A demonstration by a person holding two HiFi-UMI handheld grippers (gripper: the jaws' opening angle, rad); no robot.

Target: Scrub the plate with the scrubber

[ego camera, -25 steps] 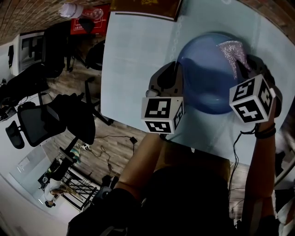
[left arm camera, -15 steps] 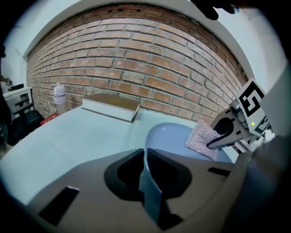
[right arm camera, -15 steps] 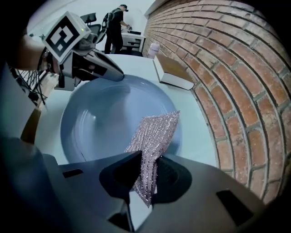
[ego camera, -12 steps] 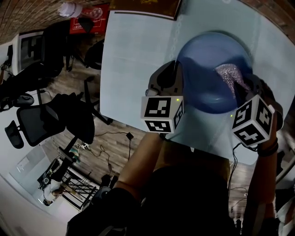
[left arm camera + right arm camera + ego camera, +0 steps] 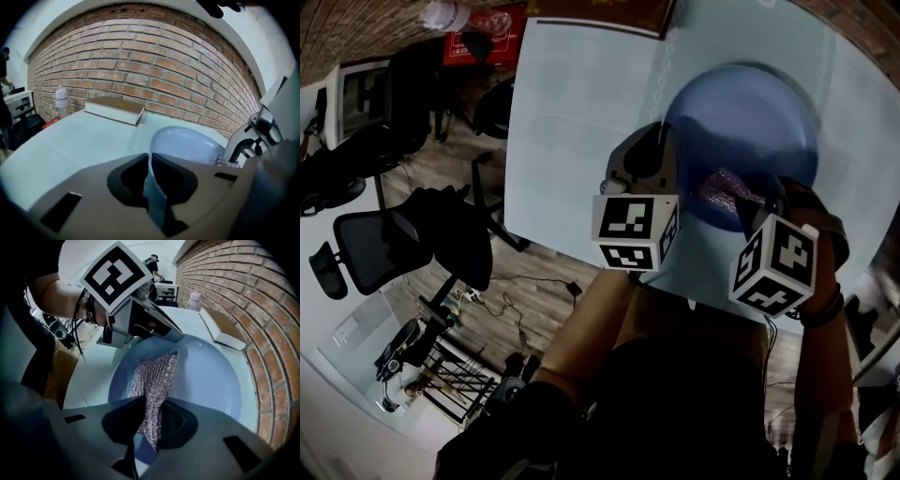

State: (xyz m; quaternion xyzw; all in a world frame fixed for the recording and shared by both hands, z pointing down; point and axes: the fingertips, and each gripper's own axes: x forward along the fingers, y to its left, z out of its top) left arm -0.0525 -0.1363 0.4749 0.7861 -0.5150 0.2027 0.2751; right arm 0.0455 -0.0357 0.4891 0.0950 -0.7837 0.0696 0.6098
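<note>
A blue plate (image 5: 741, 117) lies on the pale table (image 5: 581, 112). My left gripper (image 5: 661, 183) is shut on the plate's near-left rim; in the left gripper view the rim (image 5: 152, 187) stands pinched between the jaws and the plate (image 5: 187, 145) spreads beyond. My right gripper (image 5: 750, 202) is shut on a silvery mesh scrubber (image 5: 724, 187), which rests on the plate's near part. In the right gripper view the scrubber (image 5: 157, 380) lies flat on the plate (image 5: 211, 380), reaching toward the left gripper (image 5: 154, 331).
A closed book (image 5: 115, 108) lies at the table's far edge by the brick wall (image 5: 164, 70). A plastic bottle (image 5: 62, 101) stands to the left. Black office chairs (image 5: 403, 244) sit on the floor left of the table.
My right gripper has dragged the scrubber from the plate's far right down to its near part, toward me and leftward. The left gripper kept its hold on the rim.
</note>
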